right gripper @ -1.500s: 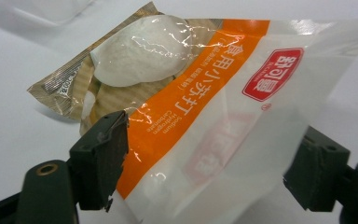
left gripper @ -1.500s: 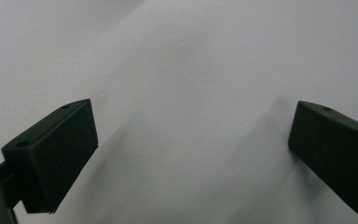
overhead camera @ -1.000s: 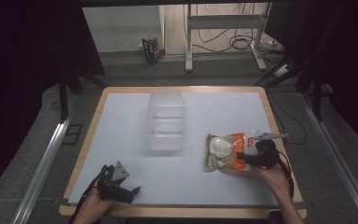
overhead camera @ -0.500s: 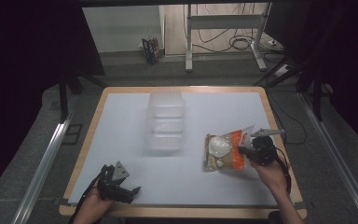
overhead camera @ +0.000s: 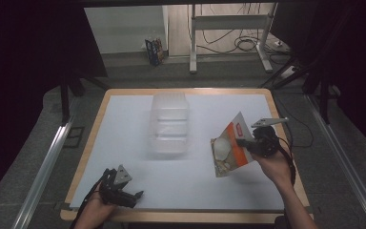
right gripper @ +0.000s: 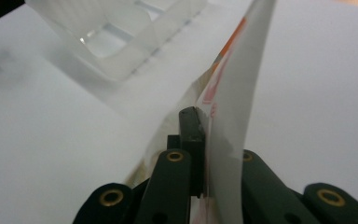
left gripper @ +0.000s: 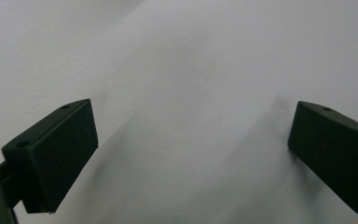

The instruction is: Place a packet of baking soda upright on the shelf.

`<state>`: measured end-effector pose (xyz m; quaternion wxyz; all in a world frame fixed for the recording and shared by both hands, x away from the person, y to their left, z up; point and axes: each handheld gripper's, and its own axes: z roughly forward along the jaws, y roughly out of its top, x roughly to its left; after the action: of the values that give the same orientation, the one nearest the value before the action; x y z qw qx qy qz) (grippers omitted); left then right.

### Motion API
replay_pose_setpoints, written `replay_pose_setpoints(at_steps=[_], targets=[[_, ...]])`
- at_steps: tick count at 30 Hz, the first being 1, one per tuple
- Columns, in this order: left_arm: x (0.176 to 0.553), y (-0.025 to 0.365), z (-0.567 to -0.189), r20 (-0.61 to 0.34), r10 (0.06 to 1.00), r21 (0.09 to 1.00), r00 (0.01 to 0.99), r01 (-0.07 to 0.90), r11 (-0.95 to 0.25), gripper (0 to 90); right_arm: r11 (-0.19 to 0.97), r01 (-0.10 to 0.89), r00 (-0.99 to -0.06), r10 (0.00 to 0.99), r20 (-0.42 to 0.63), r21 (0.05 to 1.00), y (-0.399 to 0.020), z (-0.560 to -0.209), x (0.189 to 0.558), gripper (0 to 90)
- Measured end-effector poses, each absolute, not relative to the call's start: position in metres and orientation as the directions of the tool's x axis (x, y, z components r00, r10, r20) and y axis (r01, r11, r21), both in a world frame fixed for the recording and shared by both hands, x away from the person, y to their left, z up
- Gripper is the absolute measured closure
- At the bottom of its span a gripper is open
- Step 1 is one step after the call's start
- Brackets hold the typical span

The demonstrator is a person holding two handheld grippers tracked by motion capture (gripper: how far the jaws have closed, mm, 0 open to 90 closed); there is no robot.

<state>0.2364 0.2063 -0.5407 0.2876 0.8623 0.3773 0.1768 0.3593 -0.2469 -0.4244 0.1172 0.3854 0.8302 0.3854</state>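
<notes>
So, quick rundown of where this stands:

1. The right gripper is clamped hard on the edge of the snack packet, its jaws having just closed on it. In the right gripper view the packet is sandwiched flat between the two black jaws.
2. The packet hangs tilted off the table, over its right half and closer to the near edge. Most of it sticks out to the left of the tongs and droops toward the surface.
3. The clear plastic container sits mid-table, toward the far edge, well apart from the packet and to its left.
4. Biggest risk, I reckon: it's an edge pinch on slick film, so the packet could slide out or swing if the hand moves fast.
5. Also, the dangling low corner could catch the container's rim and fold the packet over instead of letting it drop in.
6. The left gripper rests at the near left corner, jaws spread wide with nothing between them, just bare table under them.
</notes>
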Motion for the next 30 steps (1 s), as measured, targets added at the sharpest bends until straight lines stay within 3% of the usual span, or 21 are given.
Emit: replay_pose_setpoints(at_steps=[14,30], targets=[[0.237,0.207,-0.541,0.080,0.754,0.632,0.652,0.551,-0.544,1.5,0.453,0.487,-0.709,0.704,0.036,0.747,-0.229,-0.387,0.371,88.9],[0.237,0.207,-0.541,0.079,0.753,0.631,0.653,0.552,-0.545,1.4,0.477,0.447,-0.752,0.659,0.029,0.757,-0.203,-0.365,0.391,88.8]])
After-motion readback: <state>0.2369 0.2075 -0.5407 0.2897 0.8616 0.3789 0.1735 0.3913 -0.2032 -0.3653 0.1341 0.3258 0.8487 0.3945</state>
